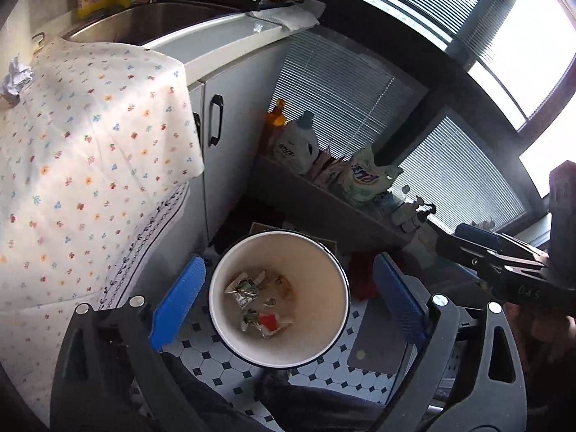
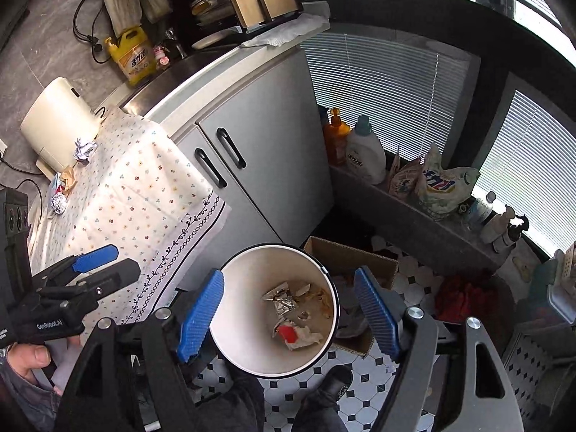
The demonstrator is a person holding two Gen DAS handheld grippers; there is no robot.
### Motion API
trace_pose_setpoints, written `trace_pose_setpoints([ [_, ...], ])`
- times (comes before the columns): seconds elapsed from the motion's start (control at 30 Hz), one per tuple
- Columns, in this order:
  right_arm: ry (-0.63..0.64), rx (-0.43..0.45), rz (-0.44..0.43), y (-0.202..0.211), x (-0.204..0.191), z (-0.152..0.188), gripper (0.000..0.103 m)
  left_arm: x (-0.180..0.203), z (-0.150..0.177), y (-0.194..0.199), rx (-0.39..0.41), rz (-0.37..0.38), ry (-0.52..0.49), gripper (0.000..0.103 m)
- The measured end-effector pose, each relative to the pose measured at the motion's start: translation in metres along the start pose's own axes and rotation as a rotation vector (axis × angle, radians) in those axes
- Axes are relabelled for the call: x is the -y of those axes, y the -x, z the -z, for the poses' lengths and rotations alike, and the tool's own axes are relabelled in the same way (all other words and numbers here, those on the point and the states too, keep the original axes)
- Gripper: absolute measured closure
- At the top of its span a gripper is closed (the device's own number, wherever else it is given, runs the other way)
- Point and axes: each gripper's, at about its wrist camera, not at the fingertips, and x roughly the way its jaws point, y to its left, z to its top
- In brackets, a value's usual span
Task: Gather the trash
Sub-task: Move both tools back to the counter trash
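Observation:
A white round trash bin [image 1: 324,280] [image 2: 252,352] stands on the tiled floor and holds several crumpled wrappers [image 1: 257,298] [image 2: 293,313]. My left gripper [image 1: 288,295] is open and empty above the bin. My right gripper [image 2: 289,313] is also open and empty above it. On the flowered tablecloth [image 1: 93,165] [image 2: 136,194] lie a crumpled white paper [image 1: 16,77] [image 2: 84,149], a brown wrapper [image 2: 68,178] and a foil ball [image 2: 59,203]. The left gripper shows in the right wrist view [image 2: 95,262]; the right one shows at the right in the left wrist view [image 1: 504,255].
A grey cabinet [image 2: 259,136] with black handles stands behind the bin. A cardboard box [image 2: 345,259] sits on the floor to the right. Detergent bottles [image 2: 365,151] and bags [image 2: 442,183] line the window ledge. A white appliance [image 2: 57,118] stands at the table's far end.

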Motion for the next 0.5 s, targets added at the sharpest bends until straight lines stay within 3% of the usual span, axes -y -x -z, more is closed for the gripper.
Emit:
trace_pose_setpoints([
  [0.23, 0.07, 0.056, -0.03, -0.001, -0.051, -0.012, 0.008, -0.05, 0.0, 0.044, 0.079, -0.085, 0.081, 0.006],
  [0.5, 0.171, 0.093, -0.115, -0.007, -0.137, -0.032, 0.008, -0.119, 0.002, 0.107, 0.192, -0.175, 0.172, 0.006],
])
